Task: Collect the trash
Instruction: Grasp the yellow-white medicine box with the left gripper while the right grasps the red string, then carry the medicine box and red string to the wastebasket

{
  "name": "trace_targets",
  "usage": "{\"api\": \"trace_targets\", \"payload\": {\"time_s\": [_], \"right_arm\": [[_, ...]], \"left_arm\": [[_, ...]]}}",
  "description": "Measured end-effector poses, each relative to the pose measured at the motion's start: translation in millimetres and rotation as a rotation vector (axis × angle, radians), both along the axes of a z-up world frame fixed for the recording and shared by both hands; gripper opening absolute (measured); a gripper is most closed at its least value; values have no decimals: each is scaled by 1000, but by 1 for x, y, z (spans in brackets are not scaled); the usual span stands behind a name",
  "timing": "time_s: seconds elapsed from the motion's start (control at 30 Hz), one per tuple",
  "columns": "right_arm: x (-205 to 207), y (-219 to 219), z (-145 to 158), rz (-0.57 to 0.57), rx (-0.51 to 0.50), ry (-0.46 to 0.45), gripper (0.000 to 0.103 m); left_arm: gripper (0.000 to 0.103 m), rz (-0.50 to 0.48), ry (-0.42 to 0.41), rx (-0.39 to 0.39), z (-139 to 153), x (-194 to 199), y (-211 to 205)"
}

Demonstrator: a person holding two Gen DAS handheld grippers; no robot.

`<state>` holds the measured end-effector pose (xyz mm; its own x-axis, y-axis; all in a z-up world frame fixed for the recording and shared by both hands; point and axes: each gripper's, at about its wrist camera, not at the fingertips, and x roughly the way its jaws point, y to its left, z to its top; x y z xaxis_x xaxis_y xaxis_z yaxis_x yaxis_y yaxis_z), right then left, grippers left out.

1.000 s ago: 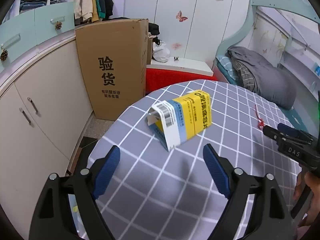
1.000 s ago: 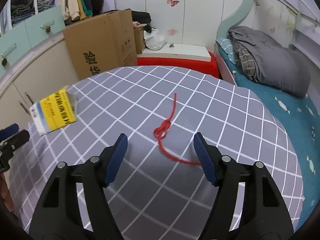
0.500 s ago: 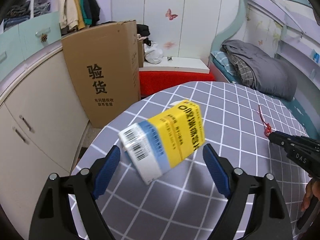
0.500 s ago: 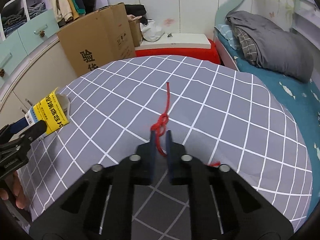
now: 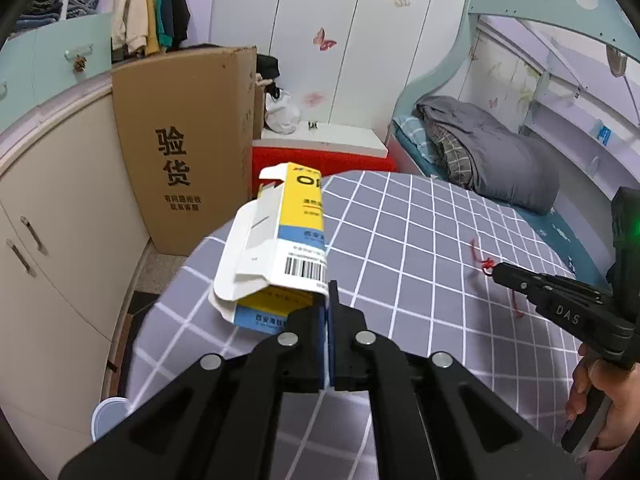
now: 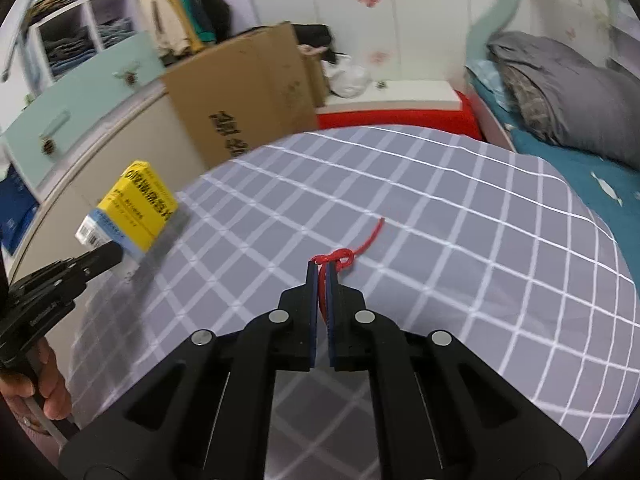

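light: soft, even indoor light, moderately bright, no harsh glare | shadows: faint grey patch on the checked cloth (image 6: 400, 208) beside the yellow box (image 6: 136, 204) | blur: right wrist view smeared, worst at cardboard box (image 6: 244, 96); left wrist view sharper | distortion: strong fisheye bending, dark vignette in corners

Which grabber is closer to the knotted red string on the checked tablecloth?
Right. The right gripper is shut on the knotted red string, pinching it at the knot. The left gripper is off to the left, clamped on the yellow, white and blue cardboard box.
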<state>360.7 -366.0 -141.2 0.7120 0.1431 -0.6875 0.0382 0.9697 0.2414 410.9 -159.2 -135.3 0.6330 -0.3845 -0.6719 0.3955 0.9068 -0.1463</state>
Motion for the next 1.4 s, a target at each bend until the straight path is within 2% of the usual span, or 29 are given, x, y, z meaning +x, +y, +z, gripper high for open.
{"api": "trace_targets", "payload": {"time_s": [0.2,0.47,0.63,0.8,0.83,0.9,0.93,0.97,1.2,1.3,1.37,1.4], "right_arm": [[-11,56,18,103,14,-22,4],[-20,135,44,202,-25,-55,4],[-13,135,40,131,-74,-19,5],[-4,100,16,2,-111,74,5],[-3,92,12,-20,-107,89,7],[2,80,2,-61,-115,113,20],[5,77,-1,-72,-117,116,35],[6,74,-4,-79,-117,117,45],[26,73,-19,-75,-120,155,44],[30,78,-22,-74,-145,162,28],[32,81,-22,-56,-137,160,11],[32,86,-21,-41,-141,155,9]], "left_arm": [[1,11,-9,-47,15,-26,41],[1,118,21,-49,24,-52,113],[1,148,19,-43,23,-67,143],[1,169,30,-53,14,-69,155],[1,172,33,-54,13,-67,155],[1,169,37,-60,10,-65,155],[1,165,40,-64,9,-63,154],[1,162,41,-65,8,-62,153],[1,148,56,-64,-1,-53,147],[1,152,62,-65,-4,-49,151],[1,155,65,-67,-5,-49,152],[1,157,65,-65,-6,-49,154]]}}
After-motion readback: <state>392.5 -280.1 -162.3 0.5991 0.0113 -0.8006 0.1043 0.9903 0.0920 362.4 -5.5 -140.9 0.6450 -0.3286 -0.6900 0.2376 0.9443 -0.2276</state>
